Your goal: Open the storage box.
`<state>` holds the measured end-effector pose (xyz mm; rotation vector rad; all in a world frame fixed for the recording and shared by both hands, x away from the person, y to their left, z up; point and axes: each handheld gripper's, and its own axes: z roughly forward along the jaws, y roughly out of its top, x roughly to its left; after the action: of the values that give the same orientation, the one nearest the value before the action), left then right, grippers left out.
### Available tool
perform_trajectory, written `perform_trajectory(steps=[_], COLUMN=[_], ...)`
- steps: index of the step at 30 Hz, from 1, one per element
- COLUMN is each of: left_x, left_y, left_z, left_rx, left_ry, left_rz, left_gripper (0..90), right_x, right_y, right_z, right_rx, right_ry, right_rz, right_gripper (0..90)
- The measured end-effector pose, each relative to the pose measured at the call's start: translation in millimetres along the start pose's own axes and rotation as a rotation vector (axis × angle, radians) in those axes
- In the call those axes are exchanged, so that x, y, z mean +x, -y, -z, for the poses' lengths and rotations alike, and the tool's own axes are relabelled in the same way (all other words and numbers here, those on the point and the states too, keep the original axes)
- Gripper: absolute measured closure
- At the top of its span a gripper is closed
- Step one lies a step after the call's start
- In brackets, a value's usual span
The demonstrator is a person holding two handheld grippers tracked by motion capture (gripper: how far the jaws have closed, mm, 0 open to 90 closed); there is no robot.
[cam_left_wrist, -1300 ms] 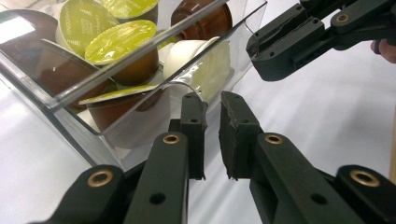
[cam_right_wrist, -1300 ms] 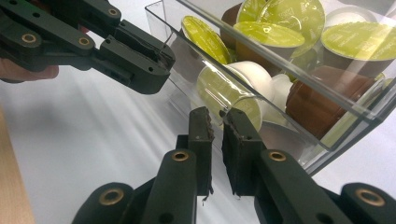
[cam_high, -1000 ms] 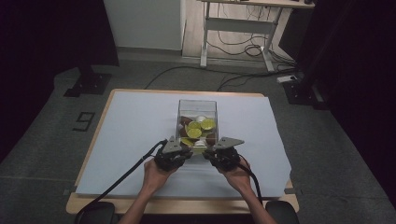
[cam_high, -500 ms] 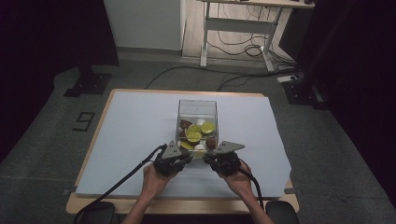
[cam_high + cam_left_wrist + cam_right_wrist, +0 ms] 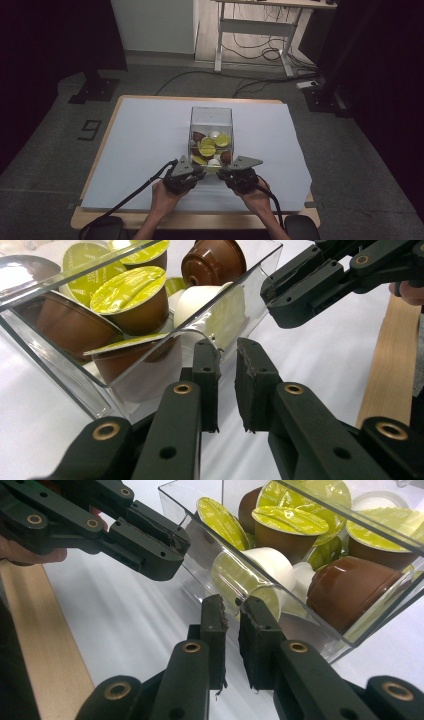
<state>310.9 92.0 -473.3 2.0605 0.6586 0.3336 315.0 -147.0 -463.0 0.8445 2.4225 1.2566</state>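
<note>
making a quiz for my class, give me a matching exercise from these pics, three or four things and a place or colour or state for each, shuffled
Things
1. clear box
2. white sheet
3. left gripper
4. right gripper

Descriptions
A. spread over the wooden table top
B. in the person's right hand, by the near right part of the box
C. holds coffee capsules with brown, white and yellow-green tops or bodies
D. in the person's left hand, by the near left part of the box

Pairs: 1-C, 2-A, 3-D, 4-B
</note>
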Motion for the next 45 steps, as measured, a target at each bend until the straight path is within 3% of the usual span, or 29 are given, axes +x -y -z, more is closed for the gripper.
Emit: perform_trajectory(steps=[27, 39, 45], left_x=[-17.6, -18.0, -17.6], left_y=[8.0, 7.5, 10.4], left_z=[8.0, 12.0, 15.0], left_rx=[-0.012, -0.010, -0.008], left_ry=[0.001, -0.014, 0.000], left_rz=[0.001, -0.014, -0.017], left_gripper=[79.3, 78.8, 77.1], right_x=[13.6, 11.4, 11.2], right_y=[8.4, 9.9, 11.8], right_z=[10.1, 9.6, 10.9], right_rx=[0.006, 0.016, 0.025], right_ry=[-0.019, -0.049, -0.048], right_rz=[0.002, -0.006, -0.004], right_gripper=[80.2, 78.6, 75.2])
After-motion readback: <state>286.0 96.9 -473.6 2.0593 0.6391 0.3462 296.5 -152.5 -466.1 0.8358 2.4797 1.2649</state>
